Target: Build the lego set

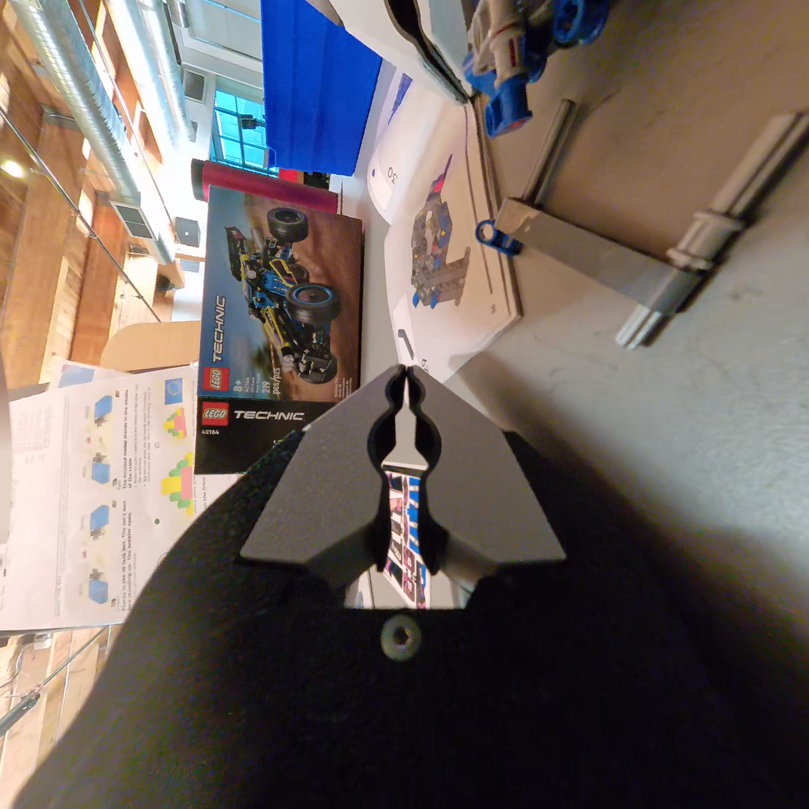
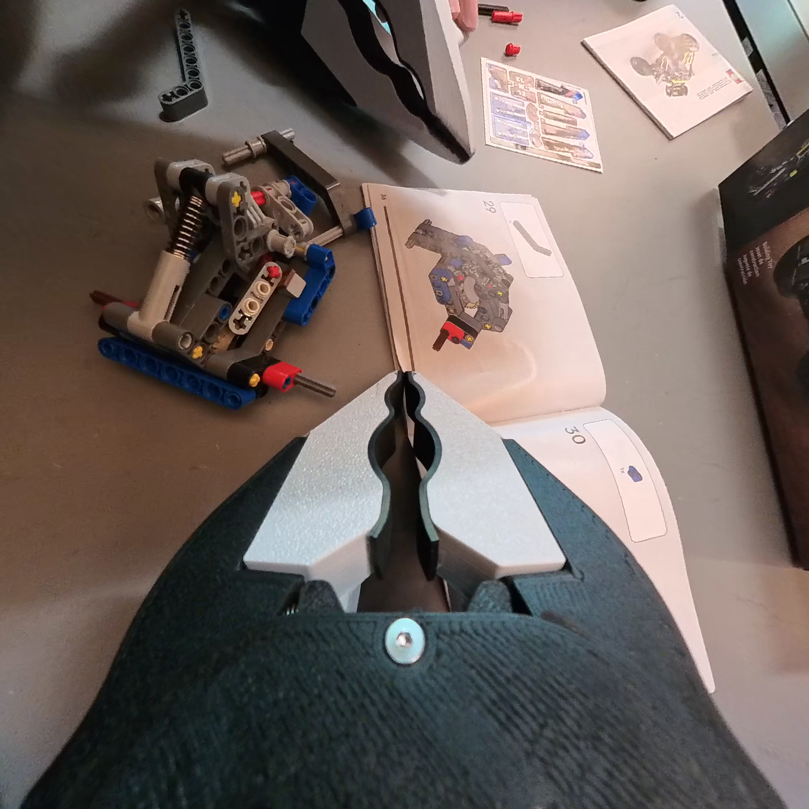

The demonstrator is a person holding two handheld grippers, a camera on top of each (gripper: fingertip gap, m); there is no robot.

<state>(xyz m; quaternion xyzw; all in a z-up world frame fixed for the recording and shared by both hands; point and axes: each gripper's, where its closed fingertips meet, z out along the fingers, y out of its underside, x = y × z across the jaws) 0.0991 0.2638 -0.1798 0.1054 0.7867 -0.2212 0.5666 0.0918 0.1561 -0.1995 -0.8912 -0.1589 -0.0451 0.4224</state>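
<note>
The half-built lego model (image 2: 219, 280), grey, black and blue with a spring shock, lies on the grey table left of the open instruction booklet (image 2: 481, 284). My right gripper (image 2: 405, 374) is shut and empty, its tips over the booklet's near left corner, just right of the model. My left gripper (image 1: 406, 370) is shut and empty above the sticker sheet (image 1: 407, 525); it also shows in the right wrist view (image 2: 394, 74), beside the sticker sheet (image 2: 540, 114). The left wrist view shows the booklet (image 1: 442, 245) and part of the model (image 1: 516, 43) at the top right.
A black frame with grey axles (image 2: 302, 170) lies behind the model, a blue connector (image 1: 494, 234) at its end. A black L-shaped beam (image 2: 186, 65), red pins (image 2: 511, 48), a second booklet (image 2: 665, 65) and the set box (image 1: 280, 306) are around. A blue bin (image 1: 315, 87) stands farther back. My hands' fingertips stand some 12 cm from each other.
</note>
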